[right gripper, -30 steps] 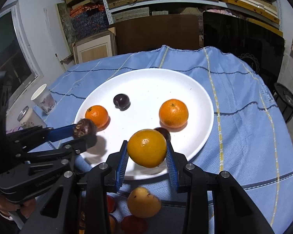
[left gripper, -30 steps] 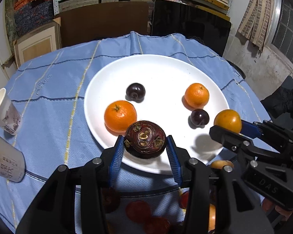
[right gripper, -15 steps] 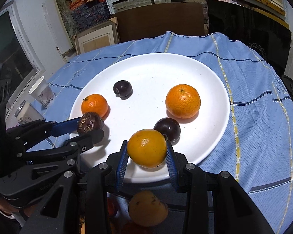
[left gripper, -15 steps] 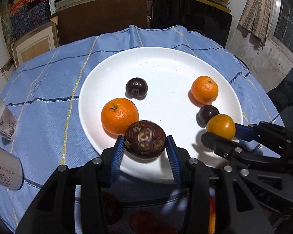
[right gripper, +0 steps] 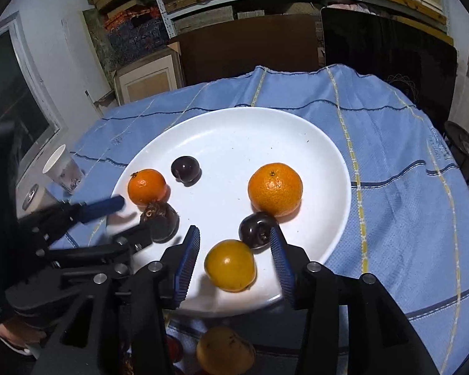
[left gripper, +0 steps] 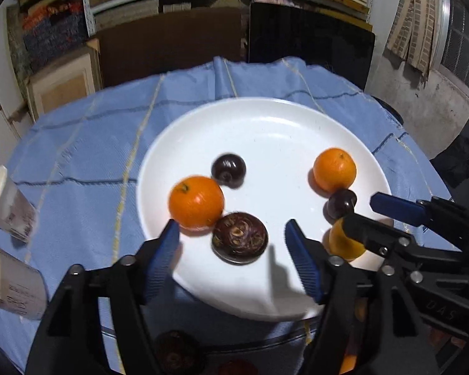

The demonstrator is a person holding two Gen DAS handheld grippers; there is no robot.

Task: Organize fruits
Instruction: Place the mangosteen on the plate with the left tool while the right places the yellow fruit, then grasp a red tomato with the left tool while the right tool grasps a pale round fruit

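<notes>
A white plate (left gripper: 265, 131) (right gripper: 234, 137) lies on the blue tablecloth. My left gripper (left gripper: 231, 228) hangs over its near edge with jaws opening. A dark purple mangosteen (left gripper: 240, 237) (right gripper: 161, 220) rests on the plate between the pads, touching neither. My right gripper (right gripper: 233, 234) (left gripper: 375, 215) is also opening. A yellow-orange fruit (right gripper: 229, 265) (left gripper: 344, 243) sits on the plate between its pads, free of both. Also on the plate are two oranges (left gripper: 196, 201) (left gripper: 334, 168) and two dark plums (left gripper: 228, 170) (left gripper: 340, 203).
Two paper cups (left gripper: 3, 206) (left gripper: 9, 281) stand at the table's left edge. More fruit lies on the cloth below the grippers, among it a yellowish fruit (right gripper: 225, 350) and a dark one (left gripper: 175, 353). Boxes and shelves stand behind the table.
Both grippers have spread their jaws. The mangosteen and the yellow-orange fruit, gripped before, now rest loose on the plate. Neither hand has shifted much.
</notes>
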